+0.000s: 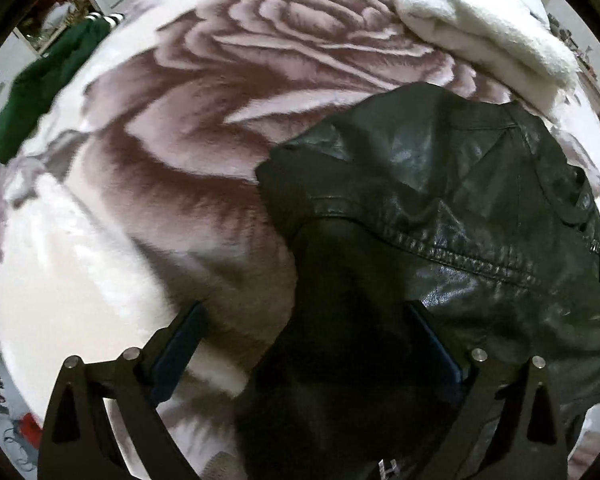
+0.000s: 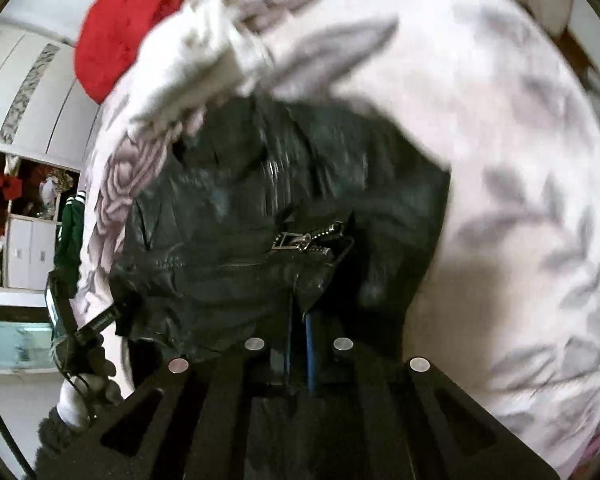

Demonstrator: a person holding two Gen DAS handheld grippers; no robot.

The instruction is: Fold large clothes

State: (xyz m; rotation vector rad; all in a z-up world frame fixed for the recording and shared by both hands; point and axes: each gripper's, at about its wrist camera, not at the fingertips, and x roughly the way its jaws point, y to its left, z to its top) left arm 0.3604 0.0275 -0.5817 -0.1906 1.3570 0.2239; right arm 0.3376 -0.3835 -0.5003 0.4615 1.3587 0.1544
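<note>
The right gripper (image 2: 298,320) has its jaws closed on a fold of 1 black leather jacket (image 2: 260,208), pinching the edge just below the metal zipper pull (image 2: 296,240). The left gripper (image 1: 300,332) has its jaws spread wide, with dark jacket fabric lying between the 2 fingers (image 1: 180,344); whether either finger touches the leather cannot be told. In the right wrist view the left gripper (image 2: 80,320) shows at the jacket's far edge, held by 1 gloved hand (image 2: 76,396).

The jacket (image 1: 440,208) lies crumpled on the bed, on 1 pale blanket (image 1: 160,140) printed with a large mauve rose. Outward from it, 1 white fluffy folded cloth (image 1: 480,28) rests on the blanket beyond the jacket's collar end, near it. 1 green garment (image 1: 48,80) with striped trim sits at the blanket's far left edge, well apart from the jacket. 1 red cloth (image 2: 140,12) lies past the blanket's bunched edge in the right wrist view.
</note>
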